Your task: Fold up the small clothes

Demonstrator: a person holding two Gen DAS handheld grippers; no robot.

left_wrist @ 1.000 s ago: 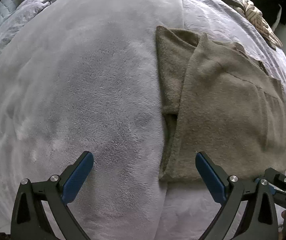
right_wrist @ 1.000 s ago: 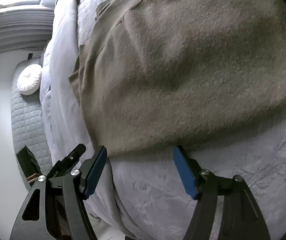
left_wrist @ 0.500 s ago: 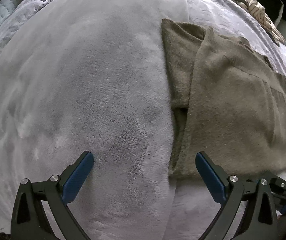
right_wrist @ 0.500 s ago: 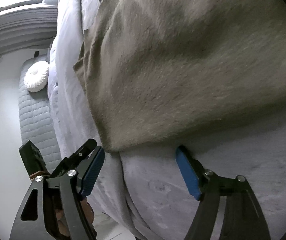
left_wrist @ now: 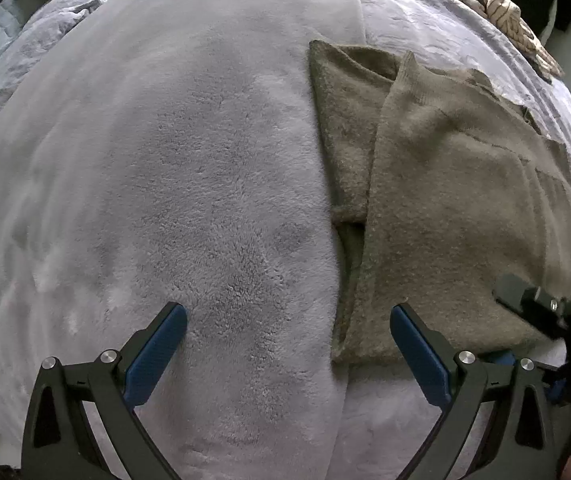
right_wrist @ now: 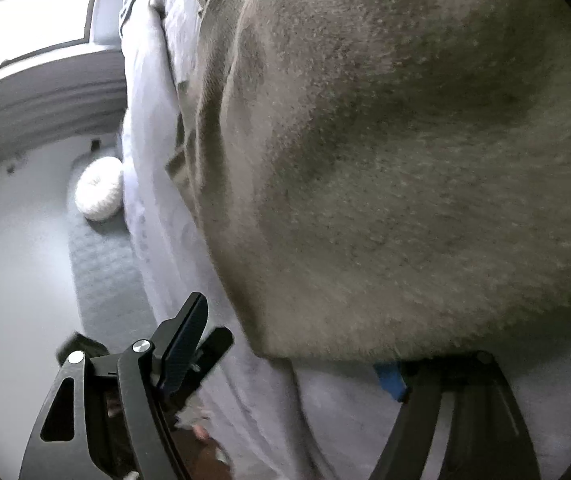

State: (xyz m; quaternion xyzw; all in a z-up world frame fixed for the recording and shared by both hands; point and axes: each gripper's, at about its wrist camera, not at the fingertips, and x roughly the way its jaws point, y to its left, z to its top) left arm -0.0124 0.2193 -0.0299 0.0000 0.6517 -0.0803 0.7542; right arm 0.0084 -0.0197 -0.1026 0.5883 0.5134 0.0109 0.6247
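Left two-finger gripper with blue pads (left_wrist: pixel 287 354) is hovering wide open above a pale grey plush blanket (left_wrist: pixel 173 184); a folded olive-brown knit garment (left_wrist: pixel 453 216) is lying flat to its right, near hem beside the right pad. Black right gripper (left_wrist: pixel 541 312) is reaching over the garment's near right corner

A bed (left_wrist: pixel 425 12) is covered by a pale lilac sheet, over which a plush grey blanket (left_wrist: pixel 173 184) is spread. A taupe knit garment (left_wrist: pixel 457 216), partly folded, is laid flat beside the blanket's edge. A patterned throw (left_wrist: pixel 501 4) is bunched at the far corner, and a round white cushion (right_wrist: pixel 99 194) is seen near the quilted headboard (right_wrist: pixel 101 280).
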